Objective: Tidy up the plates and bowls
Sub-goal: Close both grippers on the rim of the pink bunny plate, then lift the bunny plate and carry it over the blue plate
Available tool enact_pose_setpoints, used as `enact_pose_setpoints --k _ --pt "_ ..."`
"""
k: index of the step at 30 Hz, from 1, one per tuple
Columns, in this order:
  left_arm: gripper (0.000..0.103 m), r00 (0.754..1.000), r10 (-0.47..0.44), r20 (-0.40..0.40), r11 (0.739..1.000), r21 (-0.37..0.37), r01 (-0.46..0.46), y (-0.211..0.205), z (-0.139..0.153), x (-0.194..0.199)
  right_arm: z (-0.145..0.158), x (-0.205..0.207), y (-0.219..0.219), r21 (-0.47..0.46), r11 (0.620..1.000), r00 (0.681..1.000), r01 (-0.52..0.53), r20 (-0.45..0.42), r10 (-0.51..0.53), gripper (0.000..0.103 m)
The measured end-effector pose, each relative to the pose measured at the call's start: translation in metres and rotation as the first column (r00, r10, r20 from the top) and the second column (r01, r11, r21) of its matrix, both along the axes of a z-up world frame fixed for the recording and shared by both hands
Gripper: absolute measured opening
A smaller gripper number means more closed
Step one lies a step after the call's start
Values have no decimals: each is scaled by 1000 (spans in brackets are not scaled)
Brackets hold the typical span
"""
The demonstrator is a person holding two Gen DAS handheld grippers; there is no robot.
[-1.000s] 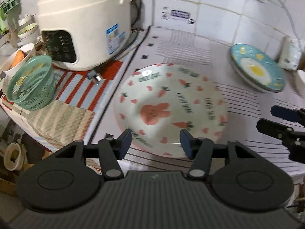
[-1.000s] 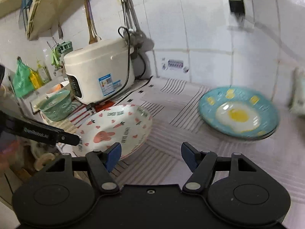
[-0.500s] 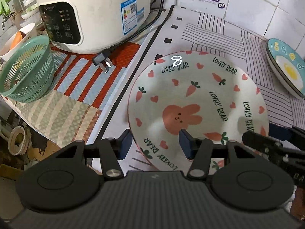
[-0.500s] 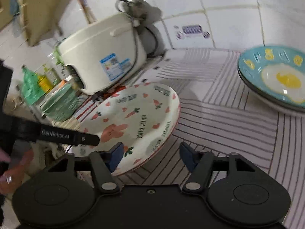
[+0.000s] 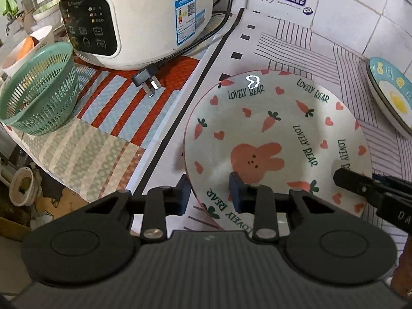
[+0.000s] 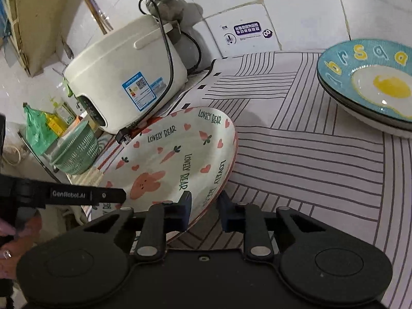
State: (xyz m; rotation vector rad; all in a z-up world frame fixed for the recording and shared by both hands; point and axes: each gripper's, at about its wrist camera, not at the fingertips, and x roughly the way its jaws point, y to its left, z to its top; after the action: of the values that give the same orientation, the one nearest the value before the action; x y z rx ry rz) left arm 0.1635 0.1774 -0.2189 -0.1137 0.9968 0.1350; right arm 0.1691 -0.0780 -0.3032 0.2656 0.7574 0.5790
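Note:
A white plate with a pink bunny, carrots and hearts (image 5: 273, 139) lies on the striped counter mat; it also shows in the right wrist view (image 6: 175, 159). My left gripper (image 5: 209, 193) straddles its near-left rim, one finger outside and one over the plate, jaws narrowed but not clamped. My right gripper (image 6: 204, 211) straddles the plate's right rim the same way. A blue plate with a fried-egg print (image 6: 370, 82) sits stacked on another dish at the far right; it also shows in the left wrist view (image 5: 391, 92).
A white rice cooker (image 5: 134, 18) stands at the back left with its loose plug (image 5: 148, 78) on the red-striped mat. A green plastic basket (image 5: 38, 95) sits at the counter's left edge. The tiled wall (image 6: 296, 7) runs behind.
Both grippers moved forward onto the bunny plate's rim and their jaws narrowed around it. The plate looks slightly tilted in the right wrist view now.

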Motion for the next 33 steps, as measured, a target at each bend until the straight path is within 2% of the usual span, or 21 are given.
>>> enact_pose_setpoints --k 3,6,9,11,13,16,21,33 --pt "32 1000 23 20 999 -50 -22 6 -2 -2 -4 7 -6 56 998 1000 9 -23 -8 23" --pt "33 997 60 39 989 -137 -54 15 -6 -3 -8 15 -14 117 993 998 -3 -64 11 23" --pt "33 997 60 42 989 -138 -53 15 -6 -2 -12 28 -23 180 984 989 -9 -140 35 18" --pt "32 997 55 46 991 -125 -49 13 -6 -2 -12 33 -24 179 984 986 -11 -164 41 16" --pt "32 998 45 44 992 -122 -40 13 -5 -3 -11 31 -21 165 986 988 -37 -144 61 21" --pt "31 999 15 47 995 -101 -10 10 -1 -8 -7 23 -15 107 992 994 -68 -80 76 22" --pt "32 992 -73 103 997 19 71 -15 17 -17 -5 13 -22 71 993 994 -99 -32 102 22" --pt "32 970 -204 133 979 31 202 -66 47 -19 2 -21 -78 117 993 998 -25 59 18 23"
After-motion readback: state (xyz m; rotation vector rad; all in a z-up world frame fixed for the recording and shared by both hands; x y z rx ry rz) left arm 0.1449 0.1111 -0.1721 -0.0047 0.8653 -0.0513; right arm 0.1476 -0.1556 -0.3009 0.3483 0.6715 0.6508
